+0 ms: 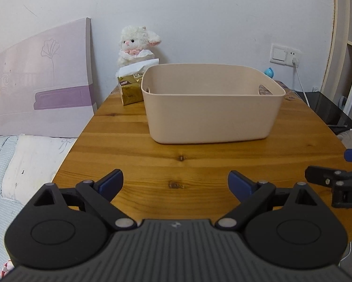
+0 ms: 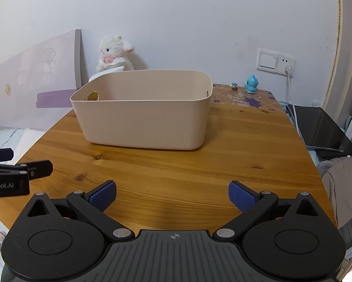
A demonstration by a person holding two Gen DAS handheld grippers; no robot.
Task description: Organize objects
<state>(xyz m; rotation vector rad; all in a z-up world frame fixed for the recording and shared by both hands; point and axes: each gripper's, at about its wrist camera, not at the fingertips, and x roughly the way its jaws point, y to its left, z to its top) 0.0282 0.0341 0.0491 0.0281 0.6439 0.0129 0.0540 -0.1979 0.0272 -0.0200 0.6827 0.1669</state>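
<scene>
A beige plastic storage bin (image 1: 211, 108) stands upright on the wooden worktop (image 1: 176, 164), set toward its far half. It is rectangular with rounded corners and a smooth, slightly flared rim, and has an oval handle cutout in each short end wall. Its open top faces up; what can be seen of the inside, the upper walls only, is bare, and the floor is hidden. In the right wrist view the bin (image 2: 143, 117) sits left of centre.

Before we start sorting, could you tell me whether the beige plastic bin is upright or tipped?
Upright: the beige plastic bin sits flat on the wooden table, open rim upward.
</scene>
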